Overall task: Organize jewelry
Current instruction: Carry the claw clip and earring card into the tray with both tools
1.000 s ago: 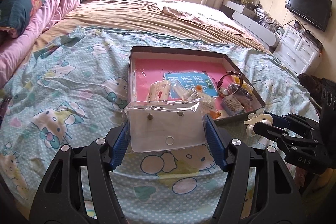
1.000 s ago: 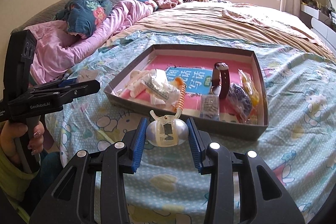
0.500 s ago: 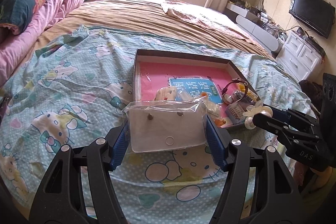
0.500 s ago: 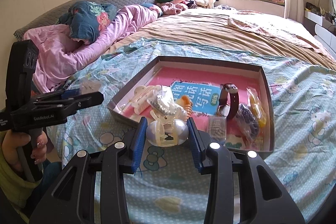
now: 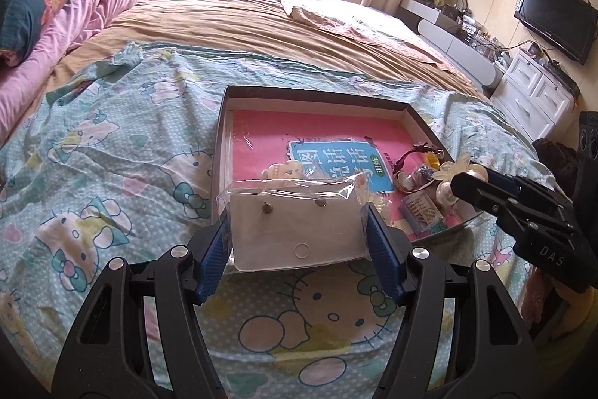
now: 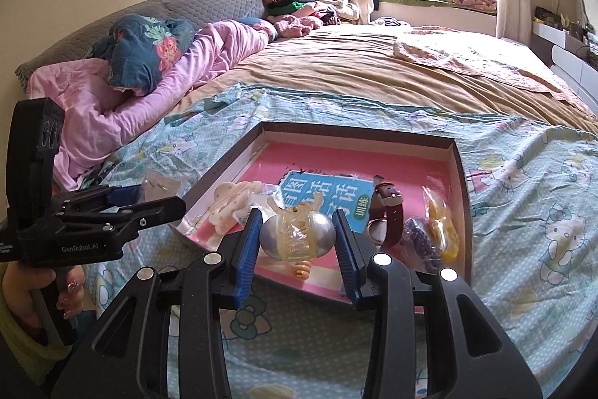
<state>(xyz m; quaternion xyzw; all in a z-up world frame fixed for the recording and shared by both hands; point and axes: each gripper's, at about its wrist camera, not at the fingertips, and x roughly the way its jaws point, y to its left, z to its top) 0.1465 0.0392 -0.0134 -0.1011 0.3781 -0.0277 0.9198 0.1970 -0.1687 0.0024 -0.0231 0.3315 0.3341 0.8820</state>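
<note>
My left gripper [image 5: 299, 242] is shut on a clear plastic bag with a white earring card [image 5: 295, 230], held above the near edge of the shallow dark box [image 5: 314, 96]. My right gripper [image 6: 297, 242] is shut on a pearly hair claw clip [image 6: 297, 234], held over the box's near edge [image 6: 358, 133]. The claw clip [image 5: 454, 176] and the right gripper also show at the right of the left wrist view. In the box lie a pink and blue booklet [image 6: 336, 189], a brown strap watch [image 6: 387, 215], a cream hair clip [image 6: 233, 204] and small bagged pieces [image 6: 437, 230].
The box rests on a Hello Kitty sheet [image 5: 112, 152] on a large bed. Pink bedding and pillows [image 6: 149, 81] lie at the far left. A white dresser [image 5: 538, 100] and TV [image 5: 557, 17] stand to the right of the bed.
Both grippers have moved forward and up toward the box, each keeping its item. The claw clip now hangs over the box's near part.
</note>
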